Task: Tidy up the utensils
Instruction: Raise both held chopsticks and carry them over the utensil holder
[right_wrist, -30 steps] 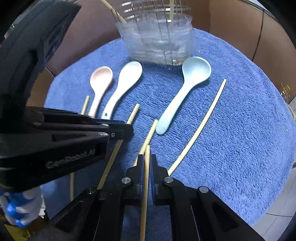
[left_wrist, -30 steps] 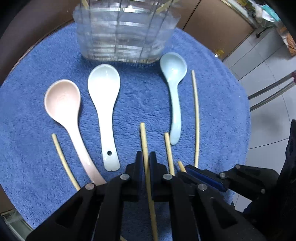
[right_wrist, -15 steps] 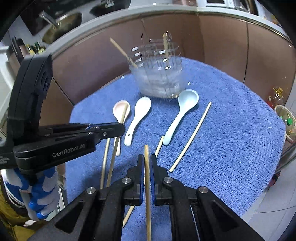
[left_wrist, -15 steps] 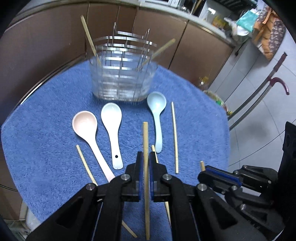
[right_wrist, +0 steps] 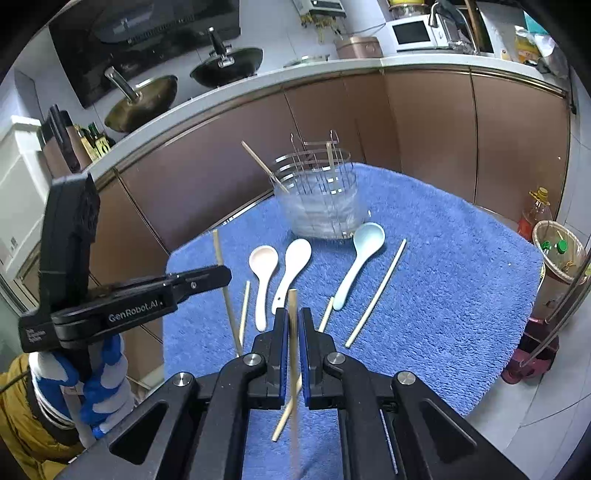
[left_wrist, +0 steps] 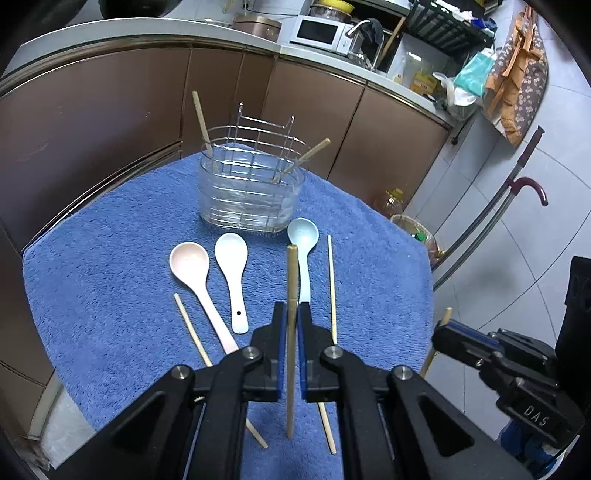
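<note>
My left gripper (left_wrist: 291,308) is shut on a wooden chopstick (left_wrist: 291,273), held clear above the blue towel (left_wrist: 110,277). My right gripper (right_wrist: 293,314) is shut on another chopstick (right_wrist: 292,299), also lifted. Each gripper shows in the other's view: the right gripper (left_wrist: 443,330) at the right edge, the left gripper (right_wrist: 221,275) at the left. A wire utensil holder (left_wrist: 253,184) with two chopsticks in it stands at the towel's far side. In front of it lie a pink spoon (left_wrist: 190,262), a white spoon (left_wrist: 232,254), a light blue spoon (left_wrist: 303,232) and three loose chopsticks (left_wrist: 331,280).
Brown cabinets (right_wrist: 424,122) curve behind the table, with woks (right_wrist: 144,99) and a microwave (left_wrist: 317,31) on the counter. On the floor to the right stand an oil bottle (right_wrist: 535,214), a basket (right_wrist: 561,247) and a cane (left_wrist: 524,184). The towel's right edge drops to tiled floor.
Both grippers have risen and drawn back from the towel, each carrying its chopstick. The holder and spoons now look smaller and farther, and the views point less steeply down.
</note>
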{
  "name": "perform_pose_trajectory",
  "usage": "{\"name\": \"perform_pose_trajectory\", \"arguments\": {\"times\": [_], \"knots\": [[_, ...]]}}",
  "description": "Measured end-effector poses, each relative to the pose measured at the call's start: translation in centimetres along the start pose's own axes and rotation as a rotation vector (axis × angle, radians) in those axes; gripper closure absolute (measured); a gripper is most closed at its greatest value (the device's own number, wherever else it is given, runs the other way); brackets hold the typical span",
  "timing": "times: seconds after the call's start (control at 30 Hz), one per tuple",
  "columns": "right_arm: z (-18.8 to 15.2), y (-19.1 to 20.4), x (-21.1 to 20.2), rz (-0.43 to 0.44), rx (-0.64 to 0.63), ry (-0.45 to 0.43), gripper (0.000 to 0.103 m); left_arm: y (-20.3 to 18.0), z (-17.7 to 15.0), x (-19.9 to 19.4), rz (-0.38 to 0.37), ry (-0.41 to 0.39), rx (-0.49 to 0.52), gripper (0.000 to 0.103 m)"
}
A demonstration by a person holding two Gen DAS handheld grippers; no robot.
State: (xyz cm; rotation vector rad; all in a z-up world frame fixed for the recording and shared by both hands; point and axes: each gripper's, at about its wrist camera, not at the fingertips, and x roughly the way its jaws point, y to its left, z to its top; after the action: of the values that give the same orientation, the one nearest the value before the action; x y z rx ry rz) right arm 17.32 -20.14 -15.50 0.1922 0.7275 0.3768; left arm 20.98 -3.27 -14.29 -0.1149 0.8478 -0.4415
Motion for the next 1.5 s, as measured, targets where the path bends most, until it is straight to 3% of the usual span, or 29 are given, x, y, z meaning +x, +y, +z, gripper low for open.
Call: {"name": "perform_pose_trajectory", "arguments": {"times": [0.37, 0.73, 1.0, 1.2, 1.37, 1.5], "knots": [[0.9, 1.1, -1.2, -0.007, -0.026, -0.055, 0.097, 0.9, 0.3, -2.0, -0.025, -0.041, -0.026, 0.098], [3.4, 0.8, -2.9, -0.015, -0.042, -0.125, 0.097, 1.3, 2.7, -3.5, -0.049, -0.094, -0.039, 0.098], [8.3, 0.7, -4.0, -0.022, -0.065, -0.231, 0.097, 2.5, 8.6, -5.4, -0.045, -0.202, -0.059, 0.098], [14.1, 1.0, -4.8, 0.011, -0.070, -0.385, 0.097, 2.7, 14.6, -6.3, -0.020, -0.325, -0.055, 0.098], [18.0, 1.6, -3.7, 0.007, -0.104, -0.493, 0.097, 2.9, 18.7, -5.1, 0.030, -0.391, -0.047, 0.098], [20.3, 1.1, -1.2, -0.005, -0.111, -0.531, 0.097, 3.2, 21.3, -2.7, 0.077, -0.419, -0.052, 0.098]]}}
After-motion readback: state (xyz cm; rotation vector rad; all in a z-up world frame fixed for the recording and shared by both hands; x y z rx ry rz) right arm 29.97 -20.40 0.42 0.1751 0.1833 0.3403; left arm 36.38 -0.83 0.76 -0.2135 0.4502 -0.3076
